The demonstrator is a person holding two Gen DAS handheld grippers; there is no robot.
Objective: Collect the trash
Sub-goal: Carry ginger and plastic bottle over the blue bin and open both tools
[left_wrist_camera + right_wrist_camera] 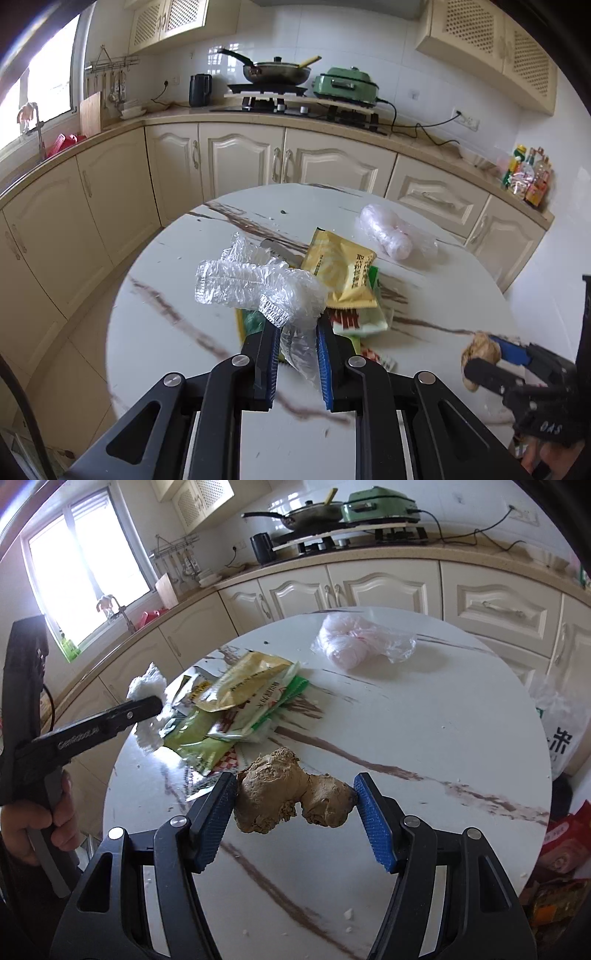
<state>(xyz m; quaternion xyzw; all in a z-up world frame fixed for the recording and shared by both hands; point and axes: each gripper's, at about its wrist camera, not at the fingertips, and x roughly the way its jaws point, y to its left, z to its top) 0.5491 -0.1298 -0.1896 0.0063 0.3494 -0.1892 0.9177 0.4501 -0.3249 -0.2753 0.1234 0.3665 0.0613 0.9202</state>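
A: Left gripper [297,326]?
B: Clenched on crumpled clear plastic [255,282], lifted above the snack wrappers [341,273] on the marble table [166,332].
A: Right gripper [295,801]?
B: Grasping a ginger root [288,794] over the table.

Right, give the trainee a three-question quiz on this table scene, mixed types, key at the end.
1. True or false: the right claw grips a ginger root.
2. What does the left claw hold? A) crumpled clear plastic B) a spoon C) a cup
3. Fill in: the yellow packet lies on a pile of ____ on the round table.

Key: 1 true; 2 A, the crumpled clear plastic; 3 wrappers.
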